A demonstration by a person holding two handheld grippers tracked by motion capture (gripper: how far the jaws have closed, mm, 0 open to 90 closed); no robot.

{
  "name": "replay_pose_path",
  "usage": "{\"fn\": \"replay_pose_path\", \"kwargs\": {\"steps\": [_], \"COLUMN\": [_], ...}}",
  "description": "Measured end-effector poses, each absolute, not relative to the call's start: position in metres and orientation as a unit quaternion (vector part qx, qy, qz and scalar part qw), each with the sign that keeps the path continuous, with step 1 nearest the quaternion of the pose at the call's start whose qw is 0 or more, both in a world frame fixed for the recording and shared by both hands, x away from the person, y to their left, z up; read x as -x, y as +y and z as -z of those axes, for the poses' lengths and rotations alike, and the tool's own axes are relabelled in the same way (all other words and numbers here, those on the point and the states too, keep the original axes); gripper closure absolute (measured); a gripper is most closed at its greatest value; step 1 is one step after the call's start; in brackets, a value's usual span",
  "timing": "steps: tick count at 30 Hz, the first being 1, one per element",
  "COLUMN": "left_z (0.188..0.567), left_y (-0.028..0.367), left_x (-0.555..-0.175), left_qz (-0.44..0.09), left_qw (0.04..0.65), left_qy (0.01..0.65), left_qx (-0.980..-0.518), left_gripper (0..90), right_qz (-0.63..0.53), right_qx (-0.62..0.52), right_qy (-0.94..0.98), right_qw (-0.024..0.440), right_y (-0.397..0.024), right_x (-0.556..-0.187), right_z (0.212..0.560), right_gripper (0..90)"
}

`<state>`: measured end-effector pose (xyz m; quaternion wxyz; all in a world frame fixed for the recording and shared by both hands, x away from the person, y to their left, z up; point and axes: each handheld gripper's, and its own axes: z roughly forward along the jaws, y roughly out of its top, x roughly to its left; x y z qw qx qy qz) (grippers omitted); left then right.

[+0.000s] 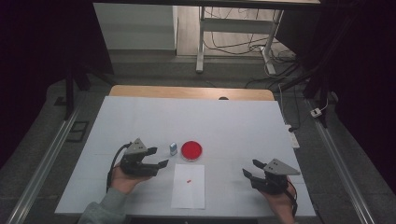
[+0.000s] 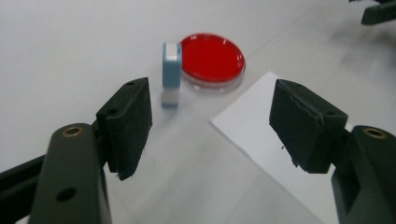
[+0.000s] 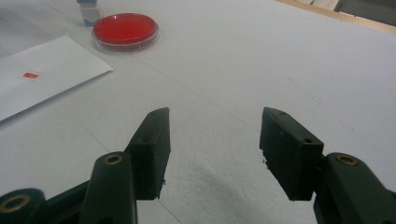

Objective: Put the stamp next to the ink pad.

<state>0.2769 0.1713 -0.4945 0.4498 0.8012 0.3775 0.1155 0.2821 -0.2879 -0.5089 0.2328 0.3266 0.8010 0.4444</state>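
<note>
**Both claws open over the white counter, stamp standing free beside the red dish**

The counter (image 1: 140, 116) is a wooden top covered almost wholly by a white sheet; a bare wood strip shows along its far edge. Around it lies grey floor, with metal rails running along the left and right sides, a white-legged desk frame and loose cables beyond the far edge, and dark surroundings on both sides.

The small blue-and-white block stamp (image 2: 171, 74) stands upright a little left of the counter's middle, nearer the near edge than the far one. Just beside it, on its right, sits the round clear dish with red filling (image 2: 212, 59); whether the two touch cannot be told. Nearer the near edge lies a white rectangular sheet of paper (image 1: 189, 185) bearing a small red mark (image 3: 31, 75).

The left claw (image 2: 212, 121) hovers near the stamp and to its left, jaws spread wide with nothing between the pads, aimed at the stamp and dish. The right claw (image 3: 215, 149) rests toward the near right corner, jaws apart and holding nothing, over bare sheet.

The far half of the counter and the stretch between paper and right claw lie open.
</note>
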Motion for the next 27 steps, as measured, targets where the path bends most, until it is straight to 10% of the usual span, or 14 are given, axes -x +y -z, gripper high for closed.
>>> {"fn": "replay_pose_path", "kwargs": {"steps": [27], "left_z": [0.508], "left_y": [0.215], "left_x": [-0.234], "left_qz": [-0.118], "left_qw": [0.446], "left_qy": [0.388], "left_qx": [-0.798], "left_gripper": [31.3], "right_qz": [-0.436], "right_qx": [-0.314], "right_qy": [0.811], "right_qw": [0.230], "right_y": [-0.289], "right_x": [-0.285], "right_z": [0.510], "right_gripper": [42.9]}}
